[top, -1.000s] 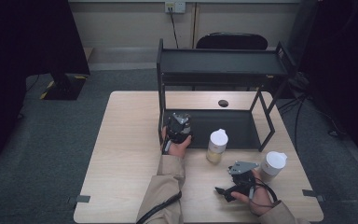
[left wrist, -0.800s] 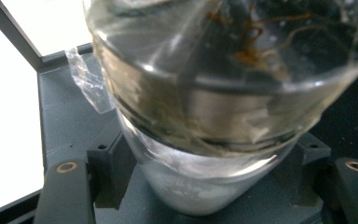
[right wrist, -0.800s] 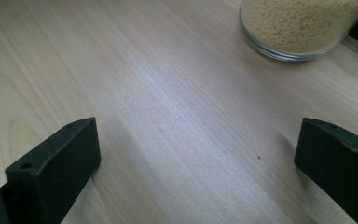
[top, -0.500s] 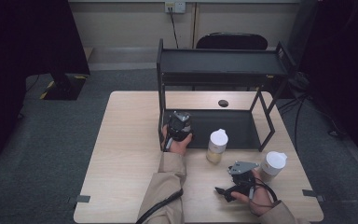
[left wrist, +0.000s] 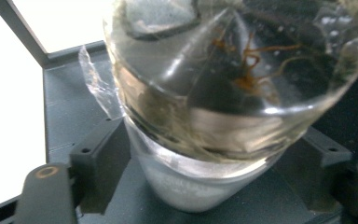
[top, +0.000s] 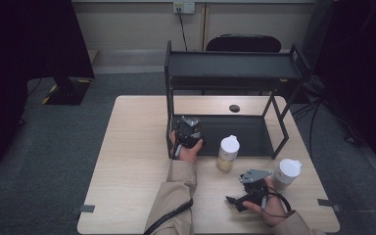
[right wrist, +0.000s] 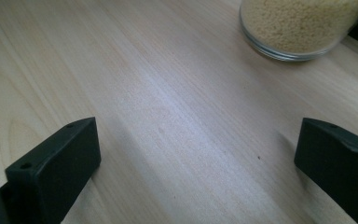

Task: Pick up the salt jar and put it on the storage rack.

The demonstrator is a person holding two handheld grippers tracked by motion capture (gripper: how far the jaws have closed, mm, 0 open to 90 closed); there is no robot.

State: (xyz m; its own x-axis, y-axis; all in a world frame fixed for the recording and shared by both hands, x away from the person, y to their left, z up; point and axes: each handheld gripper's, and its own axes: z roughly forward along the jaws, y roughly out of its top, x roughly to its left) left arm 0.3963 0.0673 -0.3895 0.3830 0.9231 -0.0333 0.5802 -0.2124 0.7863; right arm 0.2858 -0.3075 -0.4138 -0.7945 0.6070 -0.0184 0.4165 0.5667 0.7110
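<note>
Nearest us in the high view, our right gripper (top: 235,200) rests low on the tabletop (top: 127,161) by its front edge; in the right gripper view its jaws stand wide apart over bare wood with nothing between them, and a grain jar (right wrist: 303,25) stands beyond them on the tabletop. Just beside our right hand (top: 269,205), toward the right edge, stands a white-lidded cup (top: 287,171). In the high view the grain jar (top: 226,152), also white-lidded, stands farther in, just in front of the rack (top: 235,66). Left of it, our left gripper (top: 188,131) reaches to the front left corner of the rack's lower shelf (top: 252,132). In the left gripper view a clear glass jar (left wrist: 223,93) with brownish strands inside sits between the jaws, close to the lens, its white lid (left wrist: 186,186) toward the gripper and its base toward the far side, over the dark shelf. The jaws have just been opening around it and now stand partly apart; their pads sit close at the jar's sides, and we cannot tell whether they press on the glass. Beyond the shelf, a small dark hole (top: 234,108) marks the tabletop, and a chair (top: 242,43) stands behind the rack.
</note>
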